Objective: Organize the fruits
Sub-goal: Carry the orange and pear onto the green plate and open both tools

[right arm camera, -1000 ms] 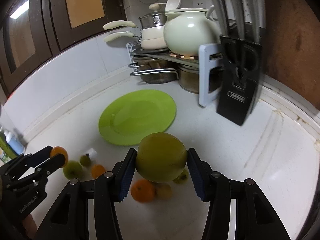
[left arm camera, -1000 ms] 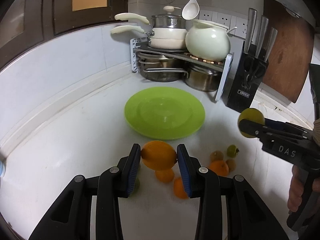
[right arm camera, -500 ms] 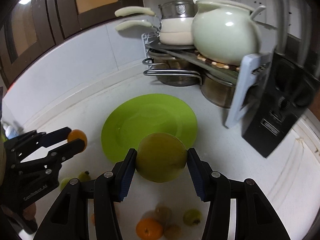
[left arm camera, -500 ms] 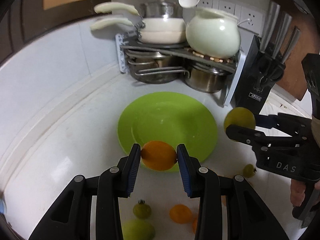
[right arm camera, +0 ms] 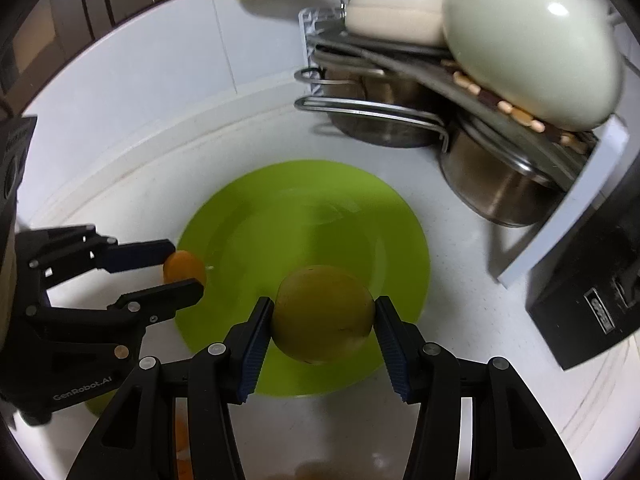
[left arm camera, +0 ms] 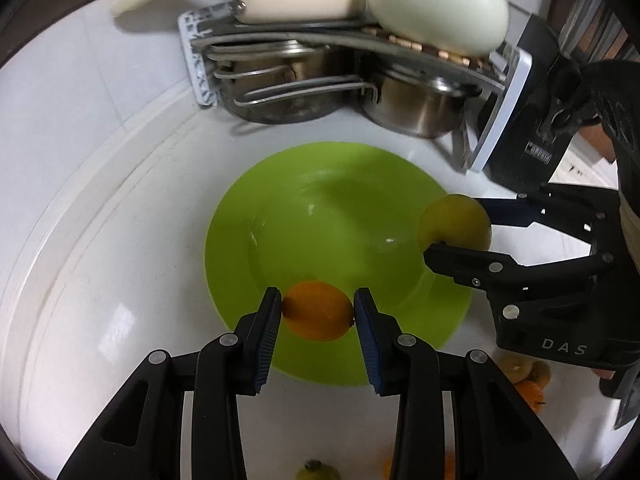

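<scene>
Faintly, "DAS" on right tool (left arm camera: 456, 232)

The left gripper (left arm camera: 318, 314) and the right gripper (right arm camera: 323, 316) were both held low, side by side, fingers (left arm camera: 267, 328) closed around something each.

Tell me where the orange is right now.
The orange is clamped in the left gripper, over the near rim of the green plate; the right gripper holds a yellow-green fruit over the plate's right side.
</scene>
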